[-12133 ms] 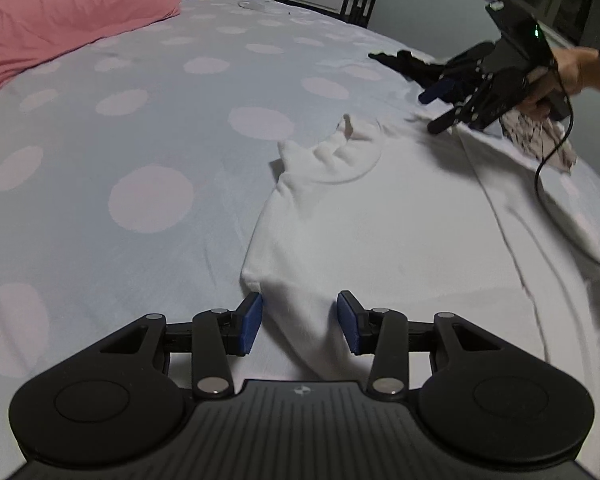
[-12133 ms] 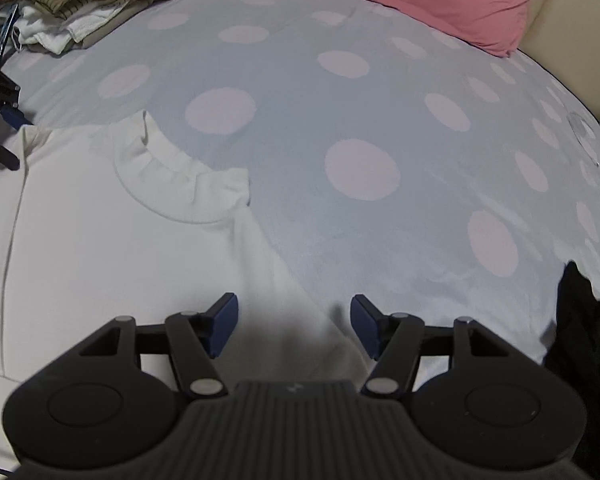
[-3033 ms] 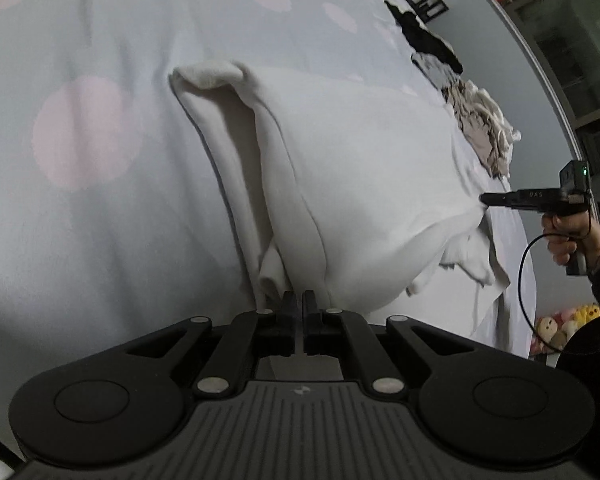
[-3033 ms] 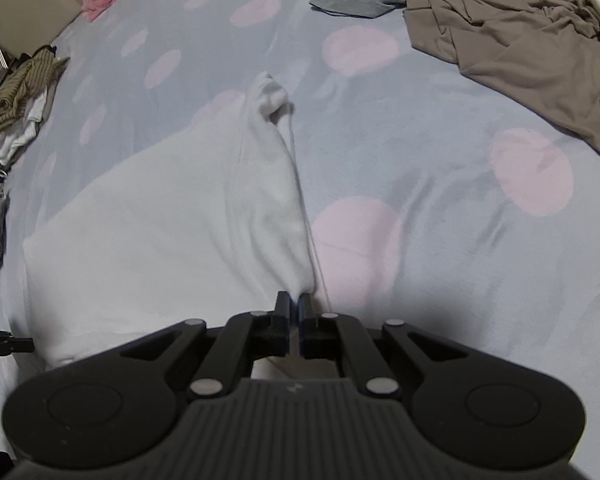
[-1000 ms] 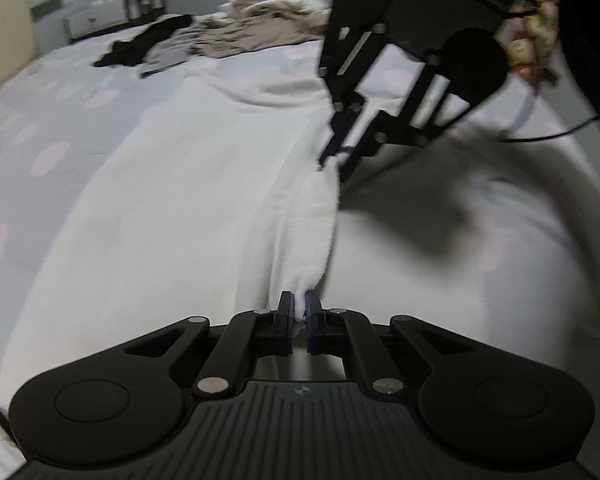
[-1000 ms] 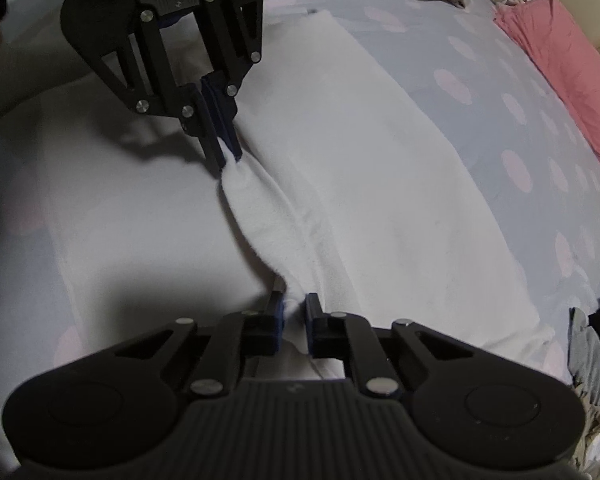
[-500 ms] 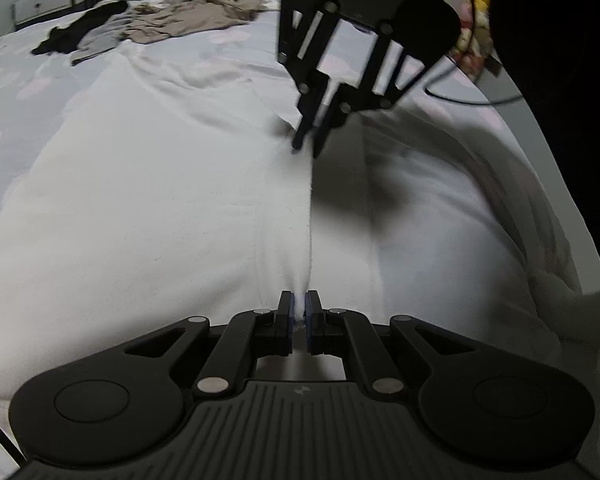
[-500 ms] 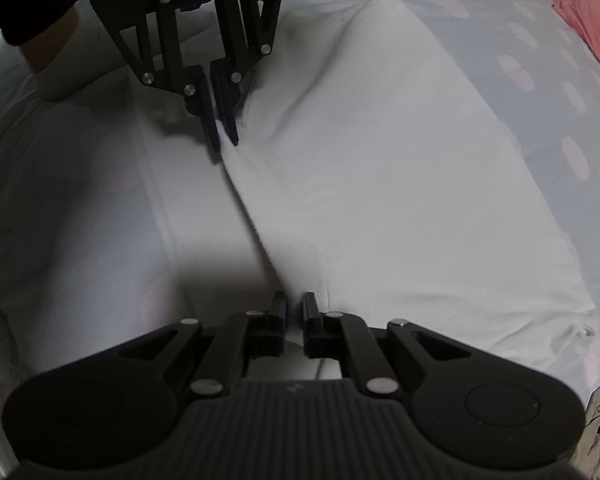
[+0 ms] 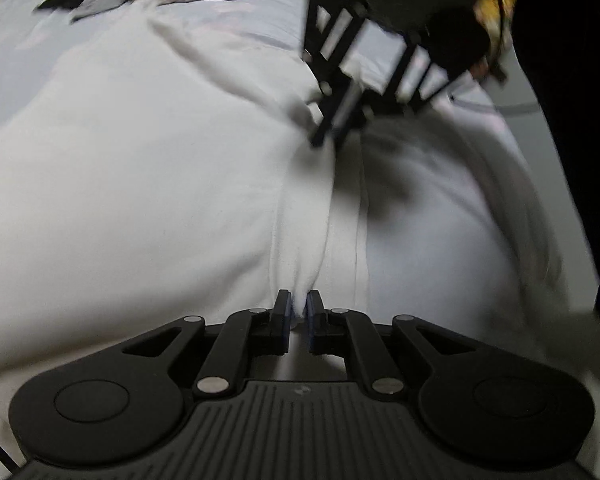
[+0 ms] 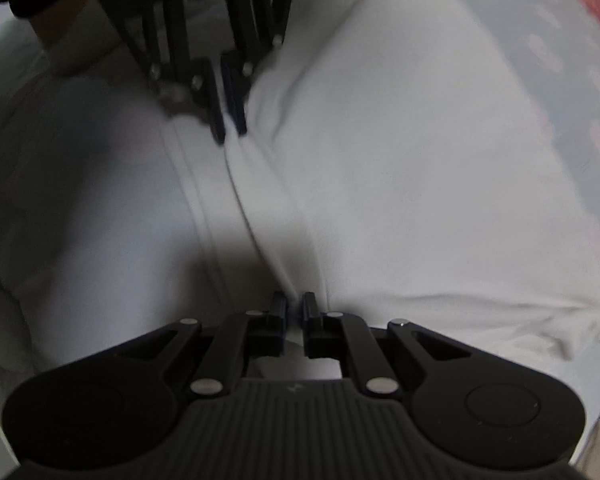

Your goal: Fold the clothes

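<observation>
On bed (image 9: 260,16), 1 white garment (image 9: 140,184), 2 grippers, left gripper (image 9: 299,307), right gripper (image 10: 295,309), each pinching its fold.

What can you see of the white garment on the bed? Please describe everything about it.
The white garment looks like soft, slightly fuzzy knit. It lies spread over the dotted bedcover, one part folded over so that a long edge runs down its middle. The left gripper pinches one end of that edge and the right gripper pinches the other, both shut on the cloth. Its outline is blurred in both views.
</observation>
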### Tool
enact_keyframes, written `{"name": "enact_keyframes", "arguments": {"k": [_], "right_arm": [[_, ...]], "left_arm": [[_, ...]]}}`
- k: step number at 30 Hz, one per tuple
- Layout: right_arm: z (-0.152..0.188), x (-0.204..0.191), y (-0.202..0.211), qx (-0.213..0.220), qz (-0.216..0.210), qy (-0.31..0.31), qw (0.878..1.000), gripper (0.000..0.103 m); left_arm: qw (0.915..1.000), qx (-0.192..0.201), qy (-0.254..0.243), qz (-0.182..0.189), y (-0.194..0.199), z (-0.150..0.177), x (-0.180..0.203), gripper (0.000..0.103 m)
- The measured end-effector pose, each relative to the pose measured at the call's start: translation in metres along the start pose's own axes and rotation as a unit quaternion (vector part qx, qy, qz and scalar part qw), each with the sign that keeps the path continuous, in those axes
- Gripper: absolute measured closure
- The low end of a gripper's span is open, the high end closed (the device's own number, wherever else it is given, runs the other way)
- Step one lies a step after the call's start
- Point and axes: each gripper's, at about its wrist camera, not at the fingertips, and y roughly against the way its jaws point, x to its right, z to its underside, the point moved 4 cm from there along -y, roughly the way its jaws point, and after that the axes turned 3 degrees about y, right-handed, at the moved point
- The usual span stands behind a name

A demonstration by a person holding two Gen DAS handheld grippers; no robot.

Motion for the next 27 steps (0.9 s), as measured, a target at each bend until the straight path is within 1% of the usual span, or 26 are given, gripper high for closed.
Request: {"name": "enact_keyframes", "arguments": {"k": [1,2,3,5,6,7,8,10,11,12,13,14,15,16,18,19,21,22,24,27], "right_arm": [[0.001,-0.002,-0.004,-0.005,-0.002,0.003,1.0,0.092],[0.002,0.001,-0.002,0.003,-0.013,-0.011,1.0,0.088],[0.002,0.005,0.001,0.01,-0.024,-0.025,0.999,0.085],[0.007,0.021,0.015,0.034,-0.046,-0.083,0.995,0.079],[0.012,0.033,0.024,0.052,-0.046,-0.117,0.991,0.073],[0.017,0.044,0.031,0.068,-0.036,-0.143,0.987,0.069],[0.038,0.037,0.043,0.081,-0.025,-0.171,0.982,0.068],[0.054,0.059,0.052,0.098,-0.013,-0.229,0.968,0.068],[0.062,0.068,0.054,0.104,-0.007,-0.254,0.961,0.068],[0.07,0.077,0.054,0.104,0.005,-0.281,0.954,0.068],[0.077,0.083,0.052,0.094,0.014,-0.304,0.948,0.068],[0.085,0.089,0.049,0.084,0.023,-0.327,0.941,0.068],[0.092,0.095,0.046,0.076,0.035,-0.348,0.934,0.068],[0.093,0.103,0.044,0.073,0.04,-0.363,0.928,0.068],[0.101,0.118,0.046,0.075,0.047,-0.397,0.913,0.068],[0.105,0.126,0.047,0.077,0.05,-0.416,0.905,0.068],[0.101,0.131,0.046,0.084,0.063,-0.444,0.89,0.068],[0.105,0.141,0.044,0.084,0.071,-0.456,0.883,0.068],[0.112,0.162,0.04,0.084,0.086,-0.479,0.87,0.068],[0.128,0.178,0.035,0.085,0.095,-0.511,0.85,0.068]], "left_arm": [[1.0,0.004,0.004,0.001,0.004,0.001,0.0,0.096],[1.0,0.007,0.005,0.0,0.009,0.004,0.0,0.091],[0.9999,0.008,0.01,-0.005,0.015,0.007,-0.001,0.088],[0.9991,0.013,0.031,-0.028,0.03,0.015,-0.009,0.084],[0.998,0.018,0.043,-0.042,0.038,0.019,-0.013,0.083],[0.9965,0.024,0.058,-0.056,0.047,0.025,-0.019,0.081],[0.9946,0.028,0.075,-0.066,0.056,0.031,-0.025,0.079],[0.9886,0.04,0.115,-0.089,0.072,0.042,-0.039,0.076],[0.9843,0.047,0.136,-0.103,0.08,0.048,-0.046,0.072],[0.9778,0.054,0.164,-0.118,0.086,0.053,-0.054,0.071],[0.9678,0.063,0.203,-0.135,0.091,0.058,-0.065,0.071],[0.9572,0.073,0.24,-0.145,0.096,0.063,-0.076,0.071],[0.9475,0.085,0.273,-0.142,0.1,0.067,-0.084,0.071],[0.9411,0.093,0.295,-0.136,0.102,0.07,-0.089,0.071],[0.935,0.098,0.318,-0.124,0.102,0.071,-0.094,0.071],[0.9335,0.097,0.324,-0.119,0.101,0.07,-0.095,0.071],[0.9356,0.091,0.323,-0.11,0.096,0.068,-0.092,0.071],[0.9364,0.088,0.322,-0.107,0.094,0.067,-0.091,0.071],[0.9375,0.083,0.321,-0.106,0.091,0.066,-0.089,0.071],[0.9362,0.076,0.325,-0.109,0.083,0.066,-0.089,0.071]]}}
